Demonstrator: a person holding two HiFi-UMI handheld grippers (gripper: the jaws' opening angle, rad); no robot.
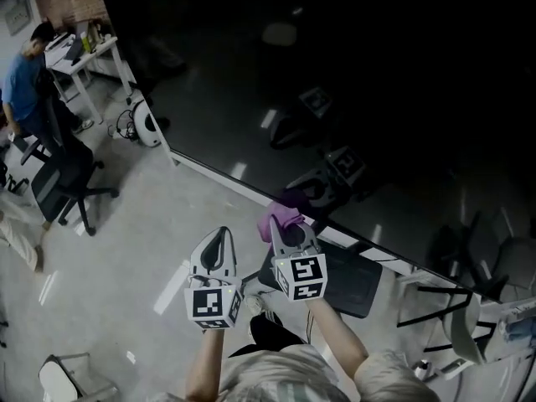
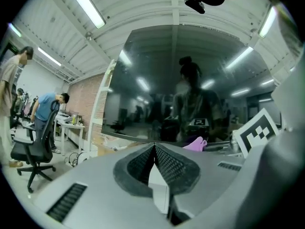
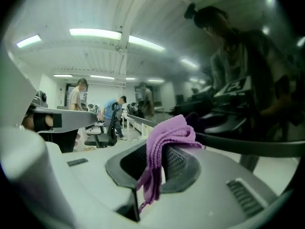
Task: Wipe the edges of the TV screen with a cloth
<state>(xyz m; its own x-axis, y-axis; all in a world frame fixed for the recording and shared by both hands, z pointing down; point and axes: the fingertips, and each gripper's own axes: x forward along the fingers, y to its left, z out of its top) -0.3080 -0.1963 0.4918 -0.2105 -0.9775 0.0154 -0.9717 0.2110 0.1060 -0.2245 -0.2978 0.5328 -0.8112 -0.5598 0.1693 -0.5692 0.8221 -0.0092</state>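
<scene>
A large dark TV screen fills the upper right of the head view, its pale lower edge running diagonally. My right gripper is shut on a purple cloth, whose bunched tip sits close to that lower edge. In the right gripper view the cloth is pinched between the jaws and droops over them. My left gripper is just left of the right one, shut with nothing in it; its closed jaws face the screen, and the cloth shows beyond them.
A black office chair stands on the grey floor at left, with a person in blue by a white desk. A black pad lies under the screen. A white chair frame is at lower right.
</scene>
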